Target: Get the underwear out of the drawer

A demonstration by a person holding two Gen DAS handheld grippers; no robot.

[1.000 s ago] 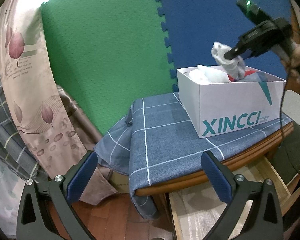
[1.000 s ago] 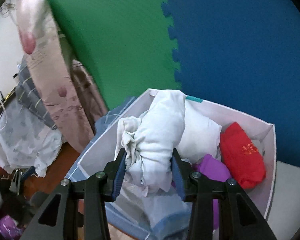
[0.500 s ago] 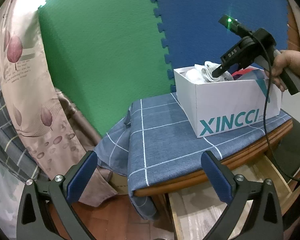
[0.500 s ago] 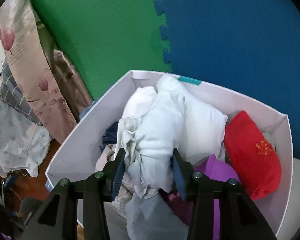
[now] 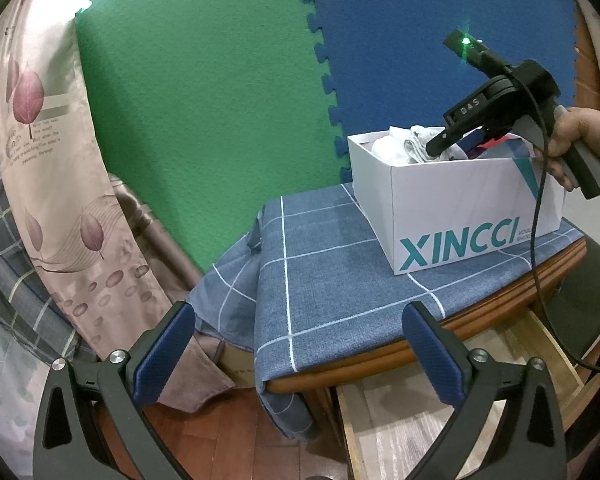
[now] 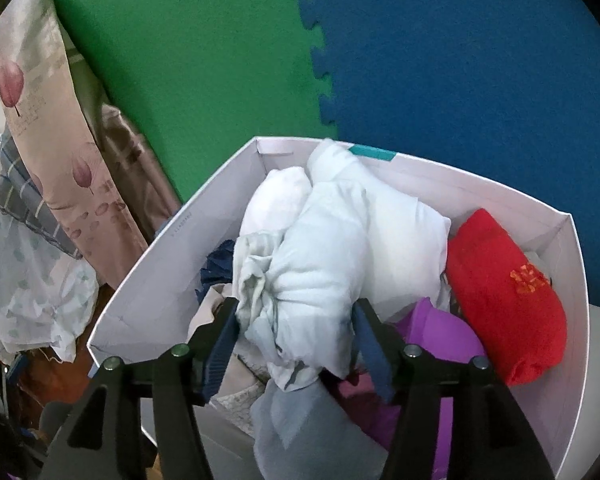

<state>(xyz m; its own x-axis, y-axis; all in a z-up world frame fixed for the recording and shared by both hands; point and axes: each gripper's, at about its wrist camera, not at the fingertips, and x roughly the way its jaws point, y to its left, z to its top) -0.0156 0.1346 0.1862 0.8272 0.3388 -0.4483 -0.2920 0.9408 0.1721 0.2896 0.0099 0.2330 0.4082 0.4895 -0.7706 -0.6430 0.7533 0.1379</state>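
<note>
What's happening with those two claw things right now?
Left gripper open, idle. Right gripper opening around pale rolled underwear, resting in white box. Nothing blocking.

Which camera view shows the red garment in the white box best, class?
The right wrist view: it looks down into the white box, so the whole red garment shows, beside the white bundle between the right gripper's opening jaws. The left wrist view catches only a red sliver behind that gripper.
</note>
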